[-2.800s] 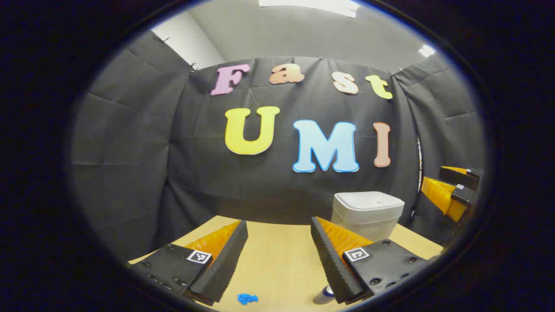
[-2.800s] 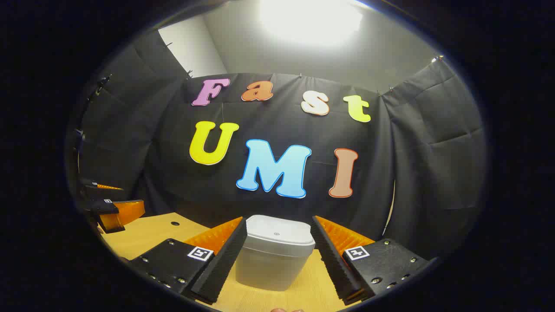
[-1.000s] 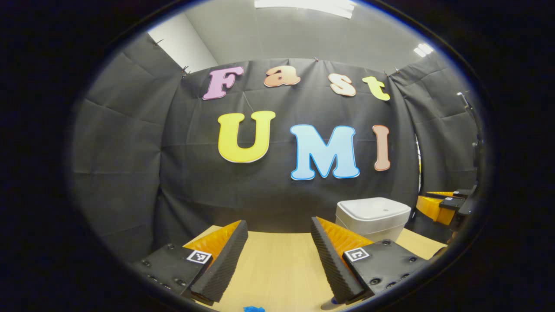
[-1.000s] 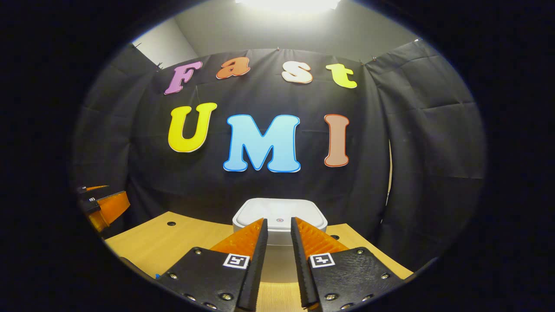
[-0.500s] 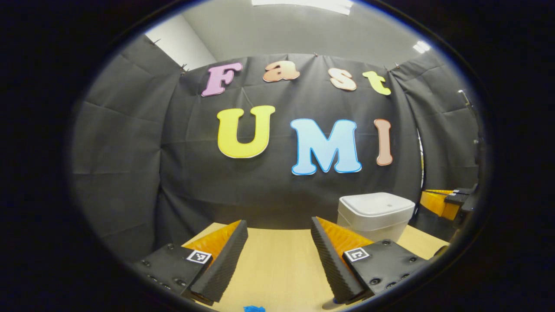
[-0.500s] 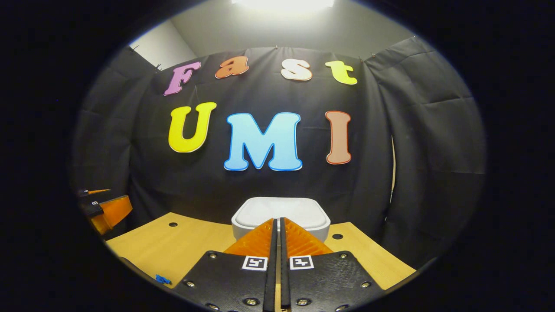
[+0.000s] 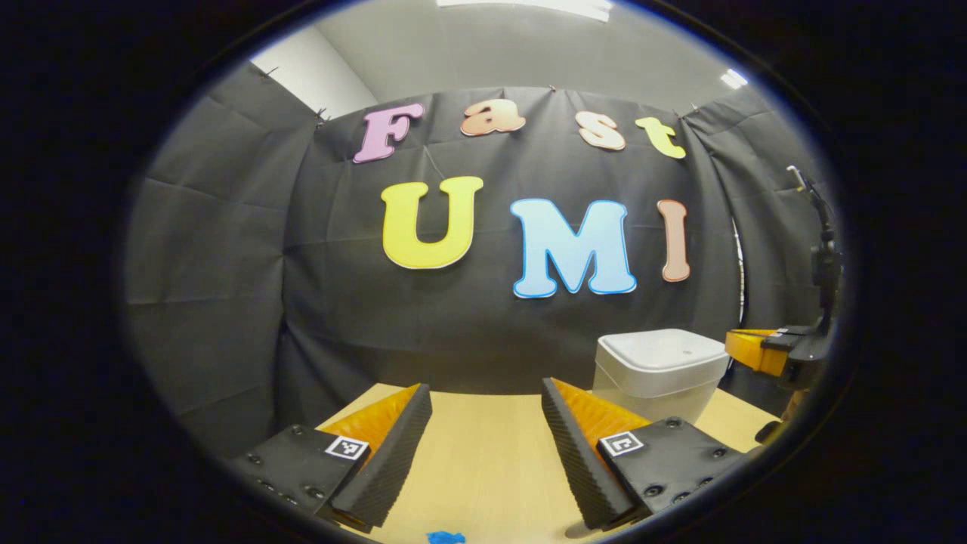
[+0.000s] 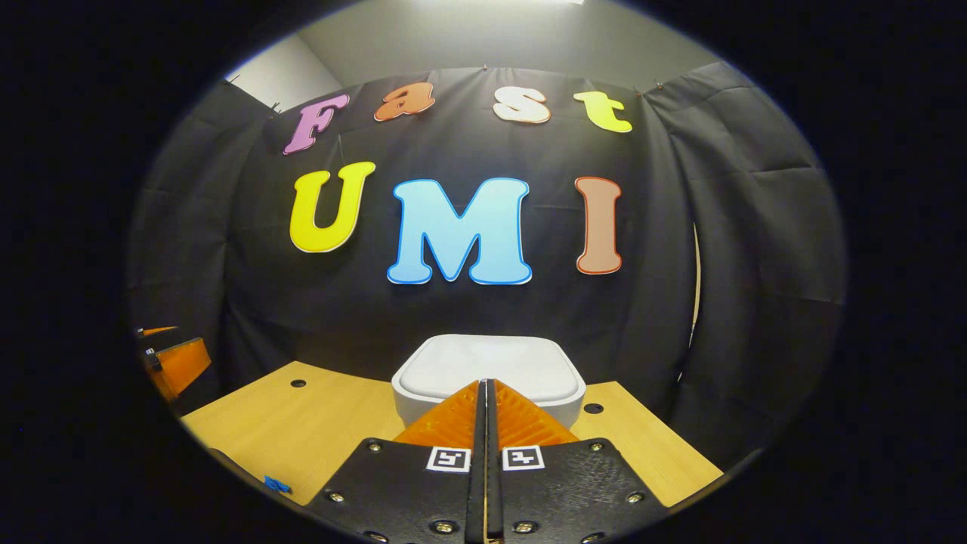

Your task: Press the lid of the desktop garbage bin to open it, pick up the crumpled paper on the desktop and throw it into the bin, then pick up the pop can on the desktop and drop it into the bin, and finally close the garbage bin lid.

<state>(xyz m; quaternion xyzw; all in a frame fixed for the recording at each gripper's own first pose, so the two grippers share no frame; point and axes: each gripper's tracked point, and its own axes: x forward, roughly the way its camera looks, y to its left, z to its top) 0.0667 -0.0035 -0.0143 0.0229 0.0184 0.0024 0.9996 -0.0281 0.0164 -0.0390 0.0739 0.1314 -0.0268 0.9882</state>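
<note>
In the right gripper view, the right hand-held gripper [image 8: 484,389], fingers pressed together and empty, points at the white garbage bin [image 8: 488,368], lid down, at 12 o'clock on the desk [image 8: 302,431]. Blue crumpled paper [image 8: 275,483] lies at 8 o'clock. The left hand-held gripper [image 7: 486,423] is spread apart, empty.

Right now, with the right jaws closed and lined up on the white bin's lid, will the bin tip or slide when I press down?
Tipping seems unlikely: the white plastic desktop bin looks squat and broad, standing flat on the wooden desk. It may be light, and the smooth desk could let it slide under an angled push. The shut right gripper is centred on the lid, so a straight-down press should stay stable.
</note>
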